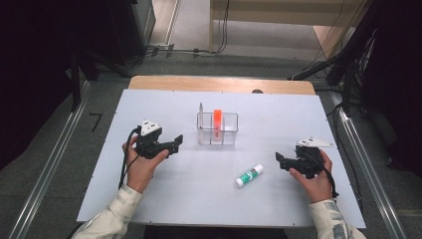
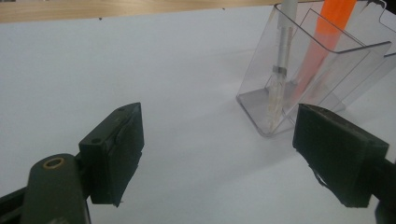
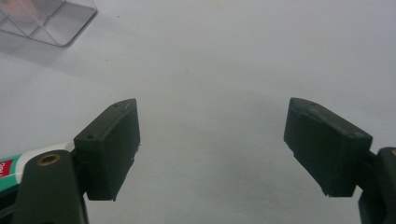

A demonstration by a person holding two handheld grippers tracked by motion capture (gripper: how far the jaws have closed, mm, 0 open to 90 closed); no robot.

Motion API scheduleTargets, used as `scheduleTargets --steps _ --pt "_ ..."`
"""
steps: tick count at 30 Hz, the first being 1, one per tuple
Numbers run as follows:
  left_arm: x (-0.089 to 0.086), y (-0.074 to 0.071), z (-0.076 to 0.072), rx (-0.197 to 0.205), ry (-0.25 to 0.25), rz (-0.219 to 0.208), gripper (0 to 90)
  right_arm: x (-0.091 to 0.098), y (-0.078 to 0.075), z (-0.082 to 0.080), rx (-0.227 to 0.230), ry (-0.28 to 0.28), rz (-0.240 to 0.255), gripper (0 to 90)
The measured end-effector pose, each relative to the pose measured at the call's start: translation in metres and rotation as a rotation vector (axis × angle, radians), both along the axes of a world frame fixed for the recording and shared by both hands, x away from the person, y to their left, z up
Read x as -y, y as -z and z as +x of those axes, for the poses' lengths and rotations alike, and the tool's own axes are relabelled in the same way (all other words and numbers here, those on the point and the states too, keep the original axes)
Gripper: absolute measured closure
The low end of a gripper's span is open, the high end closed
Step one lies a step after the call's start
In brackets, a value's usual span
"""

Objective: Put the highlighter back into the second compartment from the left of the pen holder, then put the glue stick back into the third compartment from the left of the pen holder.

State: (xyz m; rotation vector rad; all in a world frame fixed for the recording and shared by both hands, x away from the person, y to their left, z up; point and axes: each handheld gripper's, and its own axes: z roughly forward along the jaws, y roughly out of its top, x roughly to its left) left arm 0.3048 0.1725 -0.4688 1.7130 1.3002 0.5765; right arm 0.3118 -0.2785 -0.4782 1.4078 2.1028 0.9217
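A clear plastic holder [image 1: 231, 137] with several compartments stands at the table's middle. An orange marker [image 1: 217, 118] and a slim white pen [image 1: 201, 110] stand upright in it. A white and green glue stick [image 1: 249, 175] lies on the table in front of the holder, to its right. My left gripper [image 1: 176, 142] hovers left of the holder, open and empty. In the left gripper view the holder [image 2: 254, 100], pen [image 2: 282, 70] and marker [image 2: 327, 37] lie just ahead of my left gripper [image 2: 224, 158]. My right gripper [image 1: 279, 160] sits open and empty to the right of the glue stick.
The white board [image 1: 164, 199] covers a wooden table whose far edge [image 1: 219, 83] shows behind it. In the right gripper view my right gripper [image 3: 215, 149] faces bare board, with the glue stick's end [image 3: 9, 172] at the lower left and a holder corner [image 3: 51, 18] at the top left.
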Motion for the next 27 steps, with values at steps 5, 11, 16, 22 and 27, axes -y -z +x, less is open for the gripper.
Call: scheduleTargets --steps 5,11,16,22,27 --pt "0.000 0.000 -0.004 0.007 0.000 -0.002 16.1 -0.001 -0.001 0.000 0.003 -0.003 -0.002 17.3" --pt "0.000 0.001 -0.006 0.005 0.002 -0.005 16.1 0.001 -0.001 0.000 0.004 0.001 0.004 17.3" --pt "0.005 0.000 -0.010 0.008 0.024 -0.008 16.0 0.001 0.000 0.001 0.004 0.001 0.003 17.3" --pt "0.014 -0.002 -0.014 0.017 0.061 -0.014 15.3 0.002 -0.001 0.000 0.004 0.002 0.002 17.2" --pt "0.023 -0.002 -0.015 0.017 0.086 -0.017 14.6 0.003 -0.002 0.000 0.007 0.008 0.008 17.2"
